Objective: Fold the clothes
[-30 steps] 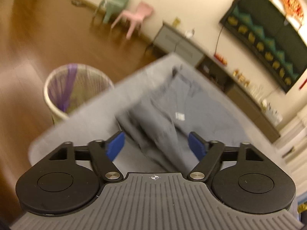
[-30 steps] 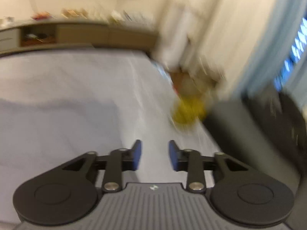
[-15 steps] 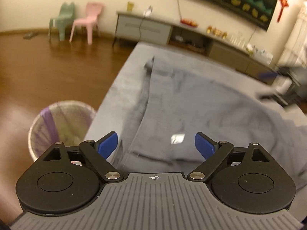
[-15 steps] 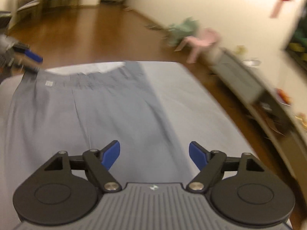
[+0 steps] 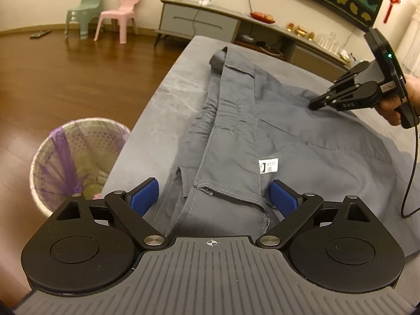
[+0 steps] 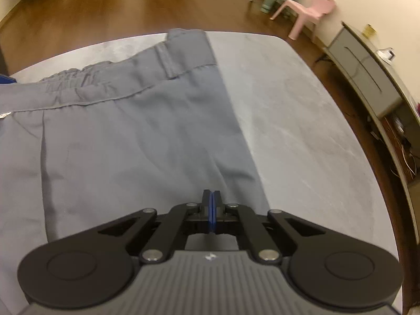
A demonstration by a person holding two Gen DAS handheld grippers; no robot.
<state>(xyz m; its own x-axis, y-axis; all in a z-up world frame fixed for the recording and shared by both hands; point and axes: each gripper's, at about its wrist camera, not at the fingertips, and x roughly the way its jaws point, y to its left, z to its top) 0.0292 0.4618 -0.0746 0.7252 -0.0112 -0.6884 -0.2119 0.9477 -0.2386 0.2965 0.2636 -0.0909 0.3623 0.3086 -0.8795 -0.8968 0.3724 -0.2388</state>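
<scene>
Grey trousers (image 5: 262,120) lie spread on a grey bed (image 5: 168,97), waistband along the left edge, a white label (image 5: 268,166) showing inside. My left gripper (image 5: 214,197) is open, its blue pads either side of the near waistband corner. My right gripper (image 6: 211,202) is shut, its pads pressed together low over the trousers (image 6: 131,131) near their right edge; whether cloth is pinched between them I cannot tell. It also shows in the left wrist view (image 5: 315,104), tips down at the cloth.
A mesh waste basket (image 5: 76,157) with a purple liner stands on the wood floor left of the bed. Green (image 5: 84,10) and pink (image 5: 120,13) child chairs and a low grey cabinet (image 5: 199,23) line the far wall.
The right gripper went from wide open to shut and dropped closer to the trousers. The left gripper moved in over the waistband corner, still open.
</scene>
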